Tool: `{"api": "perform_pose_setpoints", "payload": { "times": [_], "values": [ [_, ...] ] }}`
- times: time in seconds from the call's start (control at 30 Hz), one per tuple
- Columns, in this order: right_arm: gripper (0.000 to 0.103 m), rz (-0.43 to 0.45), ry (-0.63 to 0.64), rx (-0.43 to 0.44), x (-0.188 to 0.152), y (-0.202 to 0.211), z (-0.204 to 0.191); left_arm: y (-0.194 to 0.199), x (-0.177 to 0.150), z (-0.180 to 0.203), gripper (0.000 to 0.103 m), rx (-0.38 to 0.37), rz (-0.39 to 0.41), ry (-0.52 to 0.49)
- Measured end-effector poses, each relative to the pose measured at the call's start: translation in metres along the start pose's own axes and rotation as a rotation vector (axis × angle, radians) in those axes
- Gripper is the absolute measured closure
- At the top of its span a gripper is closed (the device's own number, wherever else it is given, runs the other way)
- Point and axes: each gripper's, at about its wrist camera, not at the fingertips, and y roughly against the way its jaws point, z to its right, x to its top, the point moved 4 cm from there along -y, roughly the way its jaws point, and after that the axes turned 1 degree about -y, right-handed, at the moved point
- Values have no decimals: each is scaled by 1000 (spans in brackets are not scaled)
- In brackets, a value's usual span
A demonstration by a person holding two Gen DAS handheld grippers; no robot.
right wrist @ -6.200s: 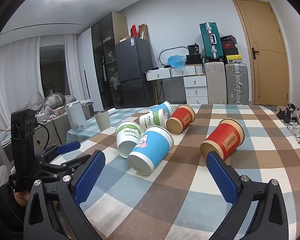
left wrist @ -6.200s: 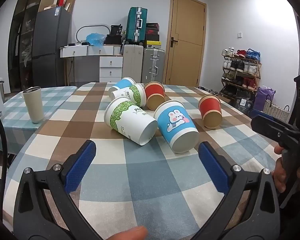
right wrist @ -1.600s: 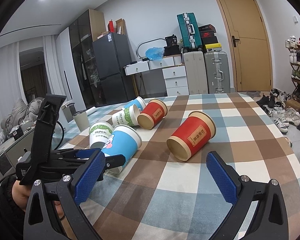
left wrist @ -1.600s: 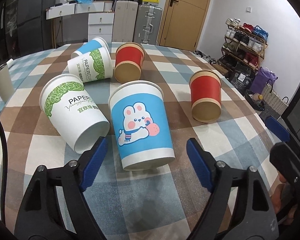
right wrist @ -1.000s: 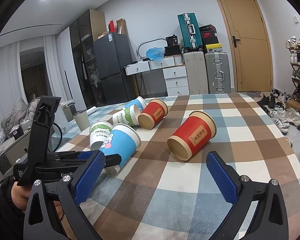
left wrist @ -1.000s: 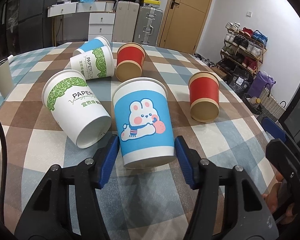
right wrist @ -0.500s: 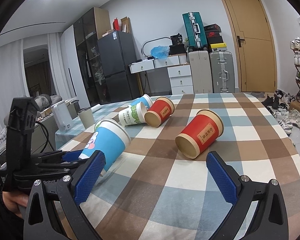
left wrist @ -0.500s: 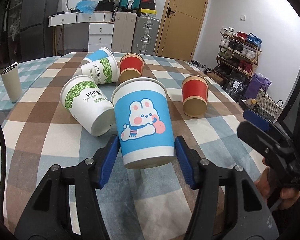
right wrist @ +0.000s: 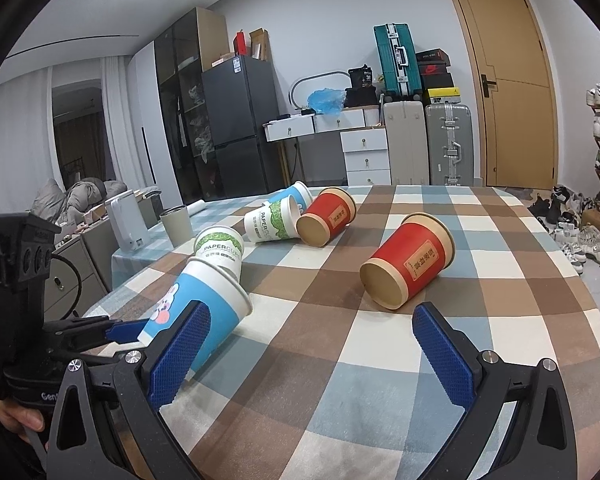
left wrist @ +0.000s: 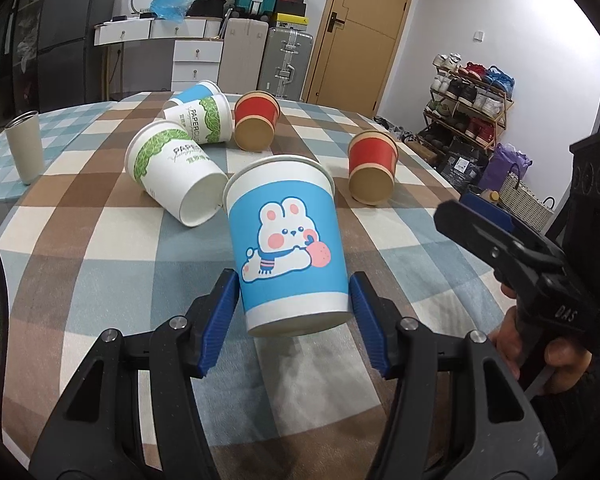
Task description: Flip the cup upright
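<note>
My left gripper is shut on the blue bunny cup, its blue pads pressed on both sides near the cup's base. The cup is lifted off the checked tablecloth and tilted, mouth pointing away and up. In the right wrist view the same cup leans at the left, held by the left gripper. My right gripper is open and empty, low over the table's near edge; it also shows in the left wrist view.
Several cups lie on their sides: a green-leaf white cup, another white one, a blue one, two red ones. A grey tumbler stands upright at the left.
My left gripper closed on the bunny cup, lifted it off the table and drew it back from the other cups, tilting it toward upright. The right gripper stayed open and shifted slightly.
</note>
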Motion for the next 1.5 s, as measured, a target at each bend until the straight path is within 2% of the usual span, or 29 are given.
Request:
{"api": "perform_pose_setpoints", "payload": {
  "times": [0.3,0.67,0.83,1.07,1.13,1.5],
  "values": [
    [0,-4,-2,-1,-1,-1,0,-4,-12,9,48,-15,-23,-6],
    [0,-4,-2,0,-2,-1,0,-9,-10,10,47,-22,-40,-15],
    [0,-5,-2,0,-2,-1,0,-3,-5,6,27,-24,-9,-10],
    [0,-6,-2,-1,-1,-1,1,11,6,-1,13,-7,52,-29],
    [0,-7,-1,0,-1,-1,1,15,9,-4,2,-3,68,-32],
    [0,-28,7,-1,-5,-5,0,30,21,-32,1,74,168,-38]
  ]
}}
